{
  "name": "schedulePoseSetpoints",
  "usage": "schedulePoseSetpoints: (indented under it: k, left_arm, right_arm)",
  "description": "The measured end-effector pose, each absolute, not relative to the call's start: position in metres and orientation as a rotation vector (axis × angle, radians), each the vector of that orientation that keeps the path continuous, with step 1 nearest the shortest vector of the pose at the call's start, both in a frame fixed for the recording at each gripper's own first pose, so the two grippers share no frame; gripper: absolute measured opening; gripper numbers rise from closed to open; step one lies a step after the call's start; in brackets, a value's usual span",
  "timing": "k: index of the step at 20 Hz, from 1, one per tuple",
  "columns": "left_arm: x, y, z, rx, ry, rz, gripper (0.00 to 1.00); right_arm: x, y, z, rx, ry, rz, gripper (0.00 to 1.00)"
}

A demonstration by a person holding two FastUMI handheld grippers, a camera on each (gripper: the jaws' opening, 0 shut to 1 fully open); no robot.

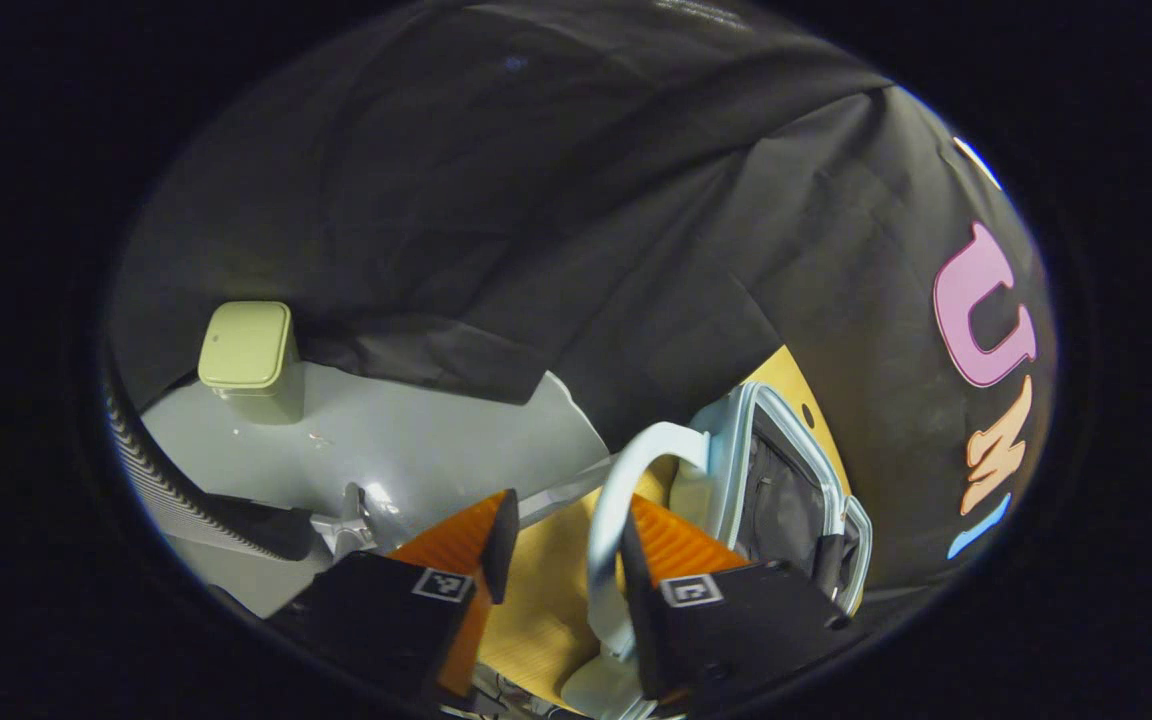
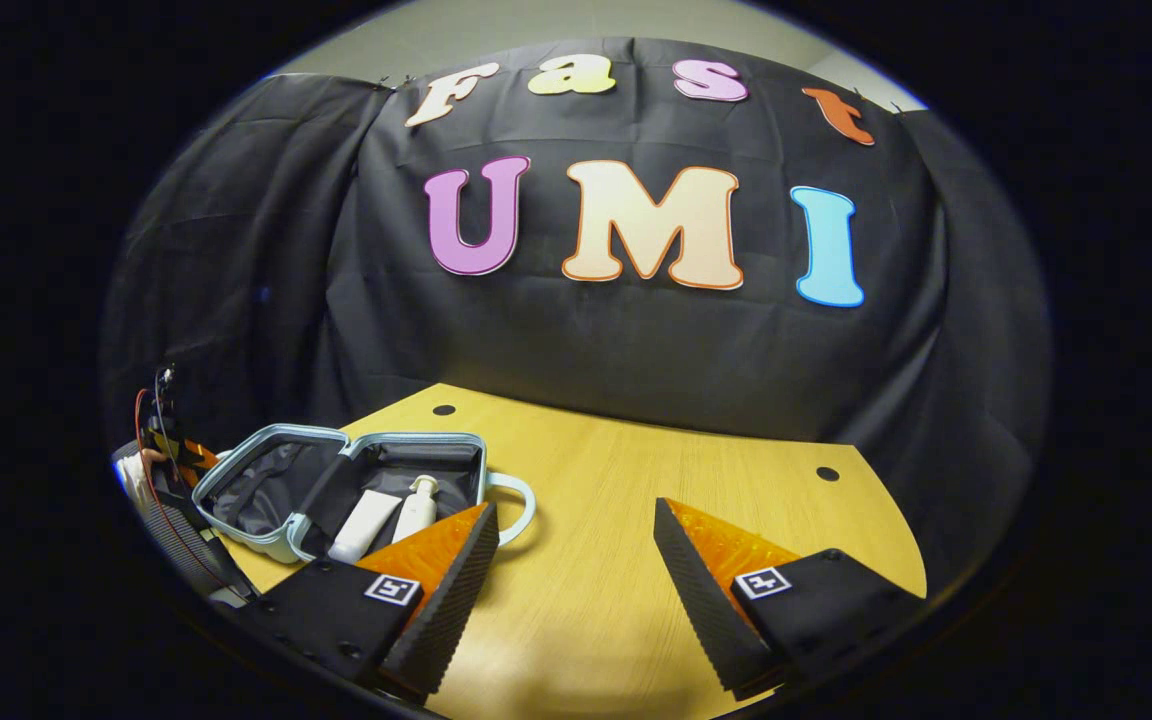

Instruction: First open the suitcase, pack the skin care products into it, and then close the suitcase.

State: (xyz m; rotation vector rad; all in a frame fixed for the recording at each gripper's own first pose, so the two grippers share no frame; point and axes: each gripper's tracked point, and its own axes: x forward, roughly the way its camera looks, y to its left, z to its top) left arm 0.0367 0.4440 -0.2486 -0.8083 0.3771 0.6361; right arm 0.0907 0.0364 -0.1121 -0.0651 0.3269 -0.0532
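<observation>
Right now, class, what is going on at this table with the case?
A person is packing a small suitcase on a wooden table. It lies open with a tube and a bottle inside. The left gripper is open around its handle. The right gripper hovers open over the table.

1. We are looking at a pale green lidded bin [image 1: 248,352] sitting on a grey floor [image 1: 416,450], close against the black cloth wall [image 1: 536,200].
2. We are seeing a ribbed, striped hose or cable [image 1: 161,480] curving along the left edge of the left gripper view.
3. We are seeing a light wooden table [image 2: 636,520] with two small dark holes, one at [image 2: 444,410].
4. We are noticing thin red and black wires [image 2: 151,430] hanging at the far left of the right gripper view.
</observation>
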Motion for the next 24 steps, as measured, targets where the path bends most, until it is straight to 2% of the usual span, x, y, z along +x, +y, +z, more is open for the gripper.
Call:
schedulePoseSetpoints:
  k: [1, 2, 3, 4, 9, 15, 20, 24]
  left_arm:
    - [0.037, 0.444, -0.251, -0.797, 0.39, 0.635, 0.54]
    - [0.041, 0.441, -0.249, -0.793, 0.396, 0.616, 0.33]
    - [0.043, 0.439, -0.243, -0.794, 0.398, 0.611, 0.33]
    - [0.046, 0.436, -0.243, -0.78, 0.414, 0.602, 0.1]
    - [0.046, 0.425, -0.204, -0.697, 0.435, 0.578, 0.02]
    - [0.068, 0.384, -0.085, -0.628, 0.284, 0.463, 0.01]
    - [0.108, 0.291, 0.012, -0.473, 0.196, 0.303, 0.0]
    - [0.146, 0.194, 0.051, -0.372, 0.161, 0.172, 0.01]
  right_arm:
    - [0.09, 0.032, -0.111, -0.07, 0.328, -0.062, 0.98]
    - [0.09, 0.029, -0.111, -0.077, 0.327, -0.07, 1.0]
    - [0.089, 0.025, -0.108, -0.081, 0.323, -0.078, 0.99]
    - [0.089, 0.022, -0.105, -0.082, 0.318, -0.083, 0.99]
    - [0.091, 0.007, -0.102, -0.068, 0.308, -0.11, 0.99]
    - [0.096, -0.002, -0.09, -0.058, 0.268, -0.118, 1.0]
    - [0.096, -0.011, -0.08, -0.036, 0.23, -0.12, 0.99]
    - [0.088, -0.019, -0.076, -0.014, 0.228, -0.092, 0.99]
